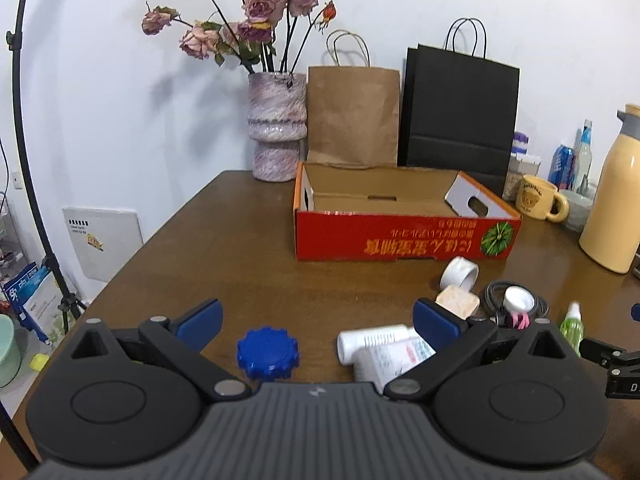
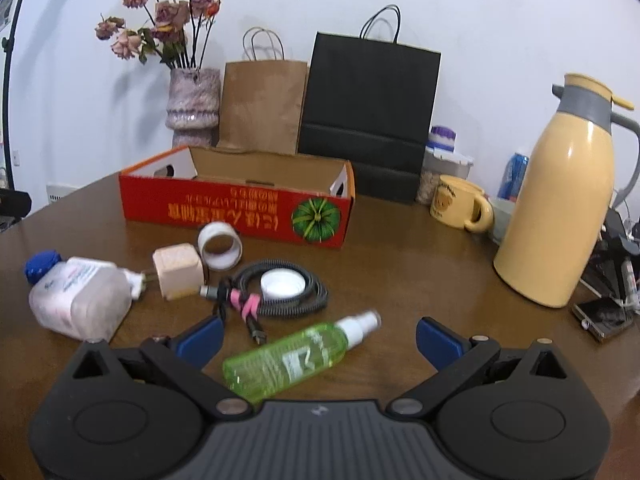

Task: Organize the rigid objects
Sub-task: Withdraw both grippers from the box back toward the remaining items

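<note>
You are holding the left hand-held gripper (image 1: 318,326) spread wide and empty over the blue-capped bottle (image 1: 384,354) at the lower middle of its view; the right hand-held gripper (image 2: 320,338) is likewise gaping around the green spray bottle (image 2: 298,354), low centre. Both bottles are lying on their sides, so a closing finger is likely to roll them away across the glossy brown worktop (image 1: 248,264). The red box (image 1: 404,216) is sitting empty mid-frame, with paper bags and a vase against a white wall.
</note>
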The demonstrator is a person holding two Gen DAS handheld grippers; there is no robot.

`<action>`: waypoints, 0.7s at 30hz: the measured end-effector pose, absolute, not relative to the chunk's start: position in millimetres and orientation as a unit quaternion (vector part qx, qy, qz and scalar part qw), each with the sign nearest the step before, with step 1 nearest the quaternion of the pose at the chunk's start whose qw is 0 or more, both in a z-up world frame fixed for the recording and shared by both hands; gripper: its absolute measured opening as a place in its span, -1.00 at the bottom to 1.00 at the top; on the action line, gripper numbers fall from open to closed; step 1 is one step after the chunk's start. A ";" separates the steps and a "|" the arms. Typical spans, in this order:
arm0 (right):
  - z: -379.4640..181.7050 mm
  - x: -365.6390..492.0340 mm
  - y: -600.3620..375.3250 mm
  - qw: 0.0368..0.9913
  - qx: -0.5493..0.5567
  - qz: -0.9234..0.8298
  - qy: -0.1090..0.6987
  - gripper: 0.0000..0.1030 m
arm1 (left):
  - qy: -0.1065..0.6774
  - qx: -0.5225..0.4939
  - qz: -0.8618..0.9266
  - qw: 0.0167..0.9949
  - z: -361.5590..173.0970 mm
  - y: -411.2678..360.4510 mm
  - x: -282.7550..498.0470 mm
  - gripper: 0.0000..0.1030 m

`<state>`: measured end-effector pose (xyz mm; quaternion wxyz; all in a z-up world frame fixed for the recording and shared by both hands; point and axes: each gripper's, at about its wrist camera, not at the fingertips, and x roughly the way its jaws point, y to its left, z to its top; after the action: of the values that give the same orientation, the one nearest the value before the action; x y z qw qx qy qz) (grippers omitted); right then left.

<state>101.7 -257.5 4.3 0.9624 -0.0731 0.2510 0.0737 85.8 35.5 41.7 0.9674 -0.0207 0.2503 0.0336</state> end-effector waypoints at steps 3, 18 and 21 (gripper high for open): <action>-0.7 97.4 -260.0 0.961 -0.068 0.073 0.259 1.00 | 0.256 -0.023 0.034 0.966 36.9 36.2 82.3 1.00; -11.0 137.1 -258.8 0.952 -0.032 0.054 0.301 1.00 | 0.265 -0.028 0.042 0.963 27.9 35.7 75.5 1.00; -15.8 150.7 -259.7 0.948 -0.024 0.044 0.315 0.95 | 0.267 -0.029 0.044 0.962 27.2 35.8 76.0 1.00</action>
<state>150.7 -259.7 -15.8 0.9477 -0.0236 0.3152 0.0443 76.0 35.8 27.2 0.9621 -0.0286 0.2674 0.0444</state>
